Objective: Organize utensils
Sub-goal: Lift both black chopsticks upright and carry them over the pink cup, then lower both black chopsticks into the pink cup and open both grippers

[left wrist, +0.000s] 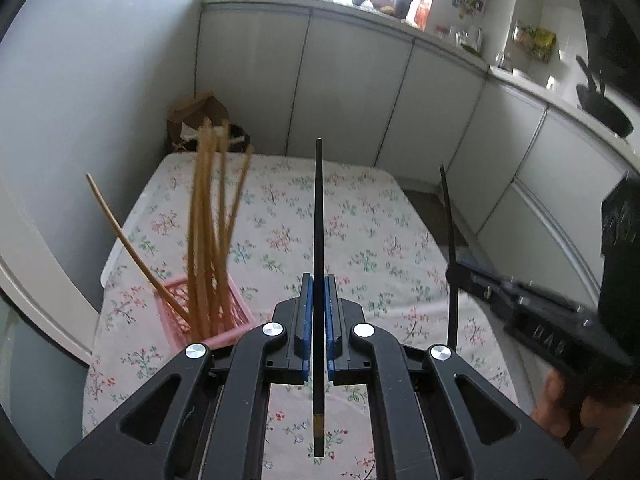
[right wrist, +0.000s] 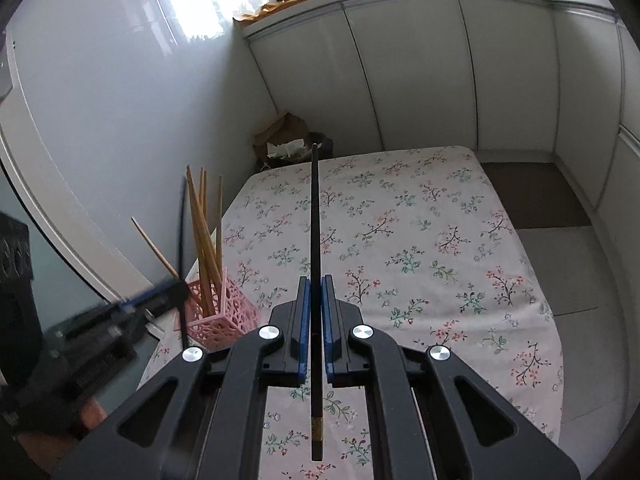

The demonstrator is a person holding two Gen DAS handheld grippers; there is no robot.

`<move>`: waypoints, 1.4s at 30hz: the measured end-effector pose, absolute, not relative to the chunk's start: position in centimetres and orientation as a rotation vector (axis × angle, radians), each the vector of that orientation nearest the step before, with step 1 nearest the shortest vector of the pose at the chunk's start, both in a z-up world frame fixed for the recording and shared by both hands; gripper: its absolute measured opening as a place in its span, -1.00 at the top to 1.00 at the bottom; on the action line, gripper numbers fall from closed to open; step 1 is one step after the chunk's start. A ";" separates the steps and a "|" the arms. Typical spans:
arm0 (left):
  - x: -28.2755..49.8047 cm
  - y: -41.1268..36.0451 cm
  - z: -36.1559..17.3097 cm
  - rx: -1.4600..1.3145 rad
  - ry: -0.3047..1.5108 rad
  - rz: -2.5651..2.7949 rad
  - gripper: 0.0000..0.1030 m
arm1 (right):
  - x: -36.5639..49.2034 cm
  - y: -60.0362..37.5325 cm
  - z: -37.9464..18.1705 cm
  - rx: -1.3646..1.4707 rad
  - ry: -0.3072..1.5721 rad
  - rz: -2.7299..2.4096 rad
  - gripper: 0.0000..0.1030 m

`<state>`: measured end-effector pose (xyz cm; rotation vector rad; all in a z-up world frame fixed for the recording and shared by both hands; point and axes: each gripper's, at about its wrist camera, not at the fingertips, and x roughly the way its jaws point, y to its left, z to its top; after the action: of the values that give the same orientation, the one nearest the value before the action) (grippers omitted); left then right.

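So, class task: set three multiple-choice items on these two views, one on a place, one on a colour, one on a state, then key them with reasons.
1. Where do the wooden chopsticks stand?
A. In the basket
B. Flat on the cloth
C. On the counter

2. What colour is the basket?
A. Green
B. Pink
C. White

3. What is the left tool doing?
A. Hanging open with nothing in it
B. Shut on a wooden chopstick
C. Shut on a black chopstick

Key: 1 A, their lower ends sit inside the basket at the cloth's left edge. 2 B, its lattice walls are pink in both views. 3 C, the blue pads press a black stick from both sides; the right tool grips another black chopstick likewise.
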<state>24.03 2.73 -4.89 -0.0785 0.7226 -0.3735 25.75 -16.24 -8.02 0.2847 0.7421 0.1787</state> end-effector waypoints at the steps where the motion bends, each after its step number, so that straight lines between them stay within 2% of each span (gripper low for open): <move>1: 24.2 3.3 -4.6 -0.093 0.709 -0.371 0.92 | 25.6 -16.2 -7.9 0.280 0.734 0.177 0.89; 10: 25.8 9.5 -2.1 -0.284 0.520 -0.298 0.91 | 23.9 -15.7 -5.3 0.284 0.569 0.234 0.89; 18: 26.3 9.6 -2.9 -0.237 0.355 -0.320 0.92 | 23.6 -14.7 -5.2 0.274 0.535 0.262 0.89; 30: 29.6 6.8 -8.7 -0.099 0.408 -0.294 0.91 | 23.9 -14.8 -5.6 0.283 0.544 0.258 0.89; 34: 29.4 6.3 -9.8 -0.050 0.485 -0.319 0.89 | 24.0 -14.7 -5.6 0.280 0.543 0.265 0.89; 37: 29.2 6.5 -9.6 -0.040 0.579 -0.339 0.38 | 24.1 -14.4 -5.9 0.276 0.549 0.268 0.89; 42: 27.4 8.1 -6.5 -0.035 0.654 -0.234 0.34 | 24.6 -13.2 -6.6 0.279 0.562 0.287 0.89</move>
<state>27.43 8.14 -6.51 -0.0346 0.6537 -0.2343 24.63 -13.23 -6.63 0.2787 0.5618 0.2869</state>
